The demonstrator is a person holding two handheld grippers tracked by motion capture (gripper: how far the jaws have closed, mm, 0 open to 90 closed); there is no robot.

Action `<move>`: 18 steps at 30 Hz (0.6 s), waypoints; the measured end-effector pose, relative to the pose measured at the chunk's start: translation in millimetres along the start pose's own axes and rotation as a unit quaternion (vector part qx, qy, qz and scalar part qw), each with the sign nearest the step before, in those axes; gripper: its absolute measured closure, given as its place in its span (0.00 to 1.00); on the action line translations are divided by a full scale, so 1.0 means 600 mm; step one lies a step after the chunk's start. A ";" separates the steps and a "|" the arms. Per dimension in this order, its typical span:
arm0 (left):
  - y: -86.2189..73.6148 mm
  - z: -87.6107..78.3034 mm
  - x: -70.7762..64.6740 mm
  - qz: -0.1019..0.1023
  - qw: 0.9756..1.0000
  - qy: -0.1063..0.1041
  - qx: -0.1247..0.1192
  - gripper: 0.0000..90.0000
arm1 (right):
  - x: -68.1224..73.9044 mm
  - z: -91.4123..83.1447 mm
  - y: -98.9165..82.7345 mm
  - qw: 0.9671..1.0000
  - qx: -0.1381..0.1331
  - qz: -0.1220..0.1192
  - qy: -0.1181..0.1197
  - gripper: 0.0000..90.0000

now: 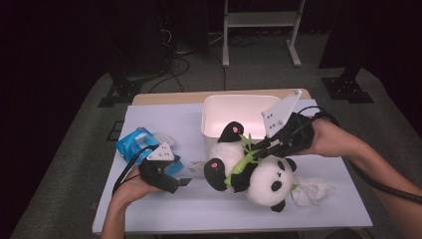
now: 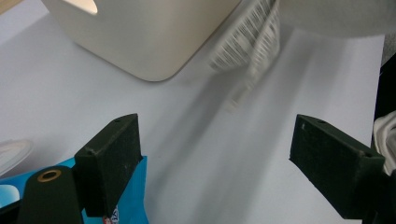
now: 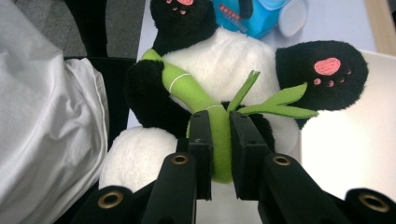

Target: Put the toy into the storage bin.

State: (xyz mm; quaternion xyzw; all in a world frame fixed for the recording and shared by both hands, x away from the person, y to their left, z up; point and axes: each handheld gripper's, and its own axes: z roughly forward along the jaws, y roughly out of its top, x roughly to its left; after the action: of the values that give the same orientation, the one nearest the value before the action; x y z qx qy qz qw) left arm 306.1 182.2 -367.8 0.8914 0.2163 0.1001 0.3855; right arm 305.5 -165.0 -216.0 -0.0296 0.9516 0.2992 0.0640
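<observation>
Clamped on the green bamboo stalk (image 3: 219,140) of the panda plush (image 1: 259,174), my right gripper (image 1: 259,148) has the toy just in front of the white bin (image 1: 211,112), one black foot against the bin's near rim. I judge the grasp done; getting the panda over that rim and inside the bin is left. At the bin's left, my left gripper (image 1: 183,182) rests on the counter (image 1: 164,204) beside a blue packet (image 1: 133,143), jaws wide and holding nothing.

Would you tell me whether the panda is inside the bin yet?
Not yet: the panda hangs from the right gripper, beside the bin.
</observation>
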 end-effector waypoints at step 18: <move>-0.006 -0.008 0.006 -0.008 1.000 0.007 -0.005 0.17 | -0.042 -0.050 0.028 0.999 -0.002 0.015 -0.038 0.89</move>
State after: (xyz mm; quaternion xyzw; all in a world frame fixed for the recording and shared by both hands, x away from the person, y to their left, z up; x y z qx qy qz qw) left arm 306.6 189.0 -367.3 0.8872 0.2254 0.1038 0.3890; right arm 325.5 -167.7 -178.5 -0.0042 0.9481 0.3033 0.0957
